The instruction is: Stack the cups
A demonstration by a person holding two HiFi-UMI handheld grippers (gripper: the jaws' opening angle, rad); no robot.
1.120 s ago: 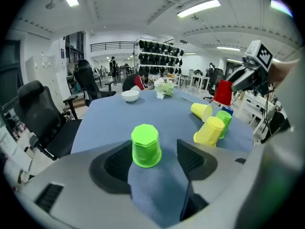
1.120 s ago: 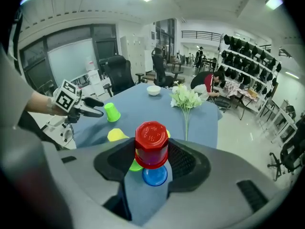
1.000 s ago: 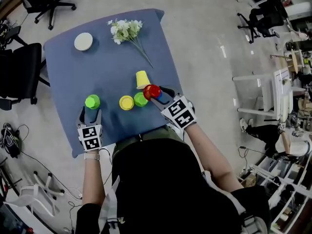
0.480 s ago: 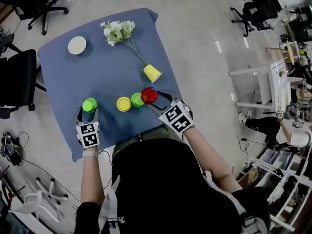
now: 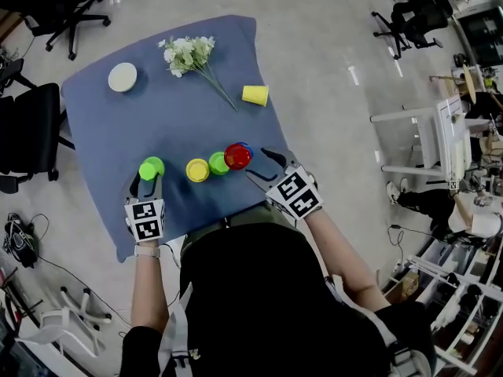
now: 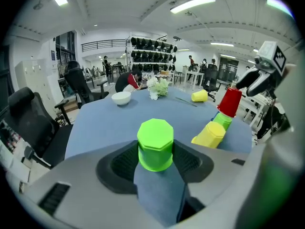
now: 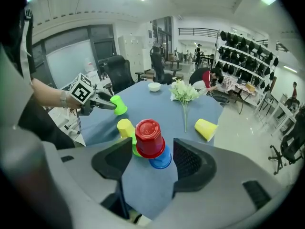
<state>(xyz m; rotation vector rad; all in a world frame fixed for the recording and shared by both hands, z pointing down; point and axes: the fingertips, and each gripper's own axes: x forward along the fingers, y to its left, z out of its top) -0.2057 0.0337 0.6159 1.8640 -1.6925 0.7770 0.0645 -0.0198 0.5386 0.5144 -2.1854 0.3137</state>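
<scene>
An upside-down green cup stands at the near left of the blue cloth. My left gripper is closing on it, and the pads touch both sides of the green cup. An upside-down red cup leans on a blue cup, next to a second green cup and a yellow cup. My right gripper is opening. The red cup sits between its jaws with gaps on both sides. Another yellow cup lies on its side near the far right edge.
The blue-clothed table carries a white bowl at the far left and a bunch of white flowers at the back. Black office chairs stand to the left. The cloth's right edge is close to the lying yellow cup.
The right gripper has let go of the red cup and drawn back a little. The lying yellow cup has rolled toward the far right edge. The left jaws have closed onto the green cup.
</scene>
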